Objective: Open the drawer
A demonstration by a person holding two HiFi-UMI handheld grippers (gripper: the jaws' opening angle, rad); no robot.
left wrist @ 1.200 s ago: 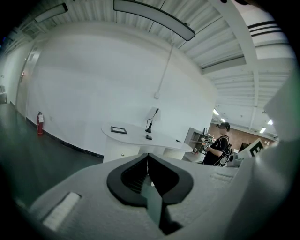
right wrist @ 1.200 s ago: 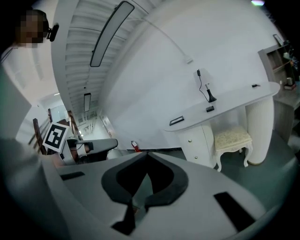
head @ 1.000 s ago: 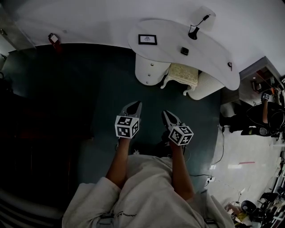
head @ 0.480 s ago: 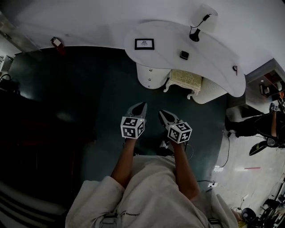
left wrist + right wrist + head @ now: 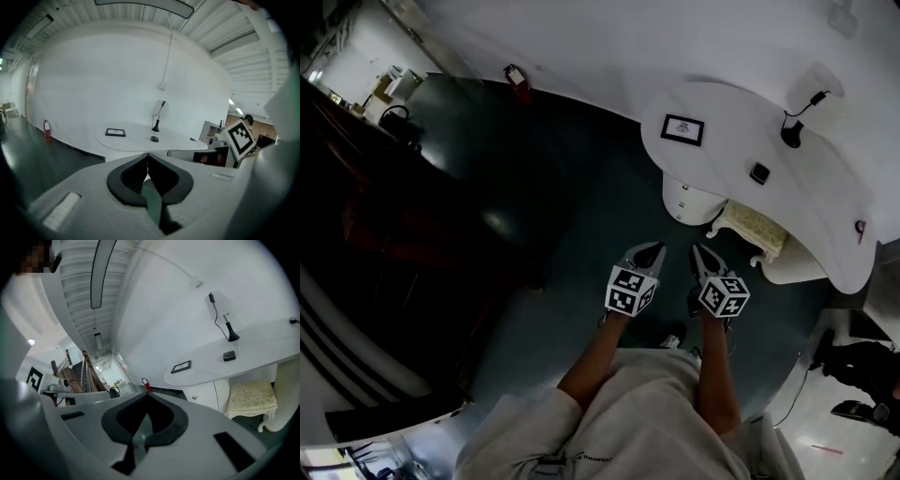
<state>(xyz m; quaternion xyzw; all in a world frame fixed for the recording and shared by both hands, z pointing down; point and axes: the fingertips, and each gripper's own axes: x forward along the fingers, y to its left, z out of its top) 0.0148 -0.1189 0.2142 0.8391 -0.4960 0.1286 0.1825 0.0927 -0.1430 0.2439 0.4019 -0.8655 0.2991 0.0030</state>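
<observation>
Low in the frame's centre, the grey left gripper (image 5: 650,251) and the right gripper (image 5: 700,253) beside it are carried empty with jaws pressed together, apparently just in approach to the rounded white drawer cabinet (image 5: 695,201), near above them under the curved white desk (image 5: 741,131).

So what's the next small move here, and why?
Probably step closer to the drawer unit under the white desk, opening the right tool on the way: it and the left tool are shut, empty, and the knobs look out of reach.
</observation>
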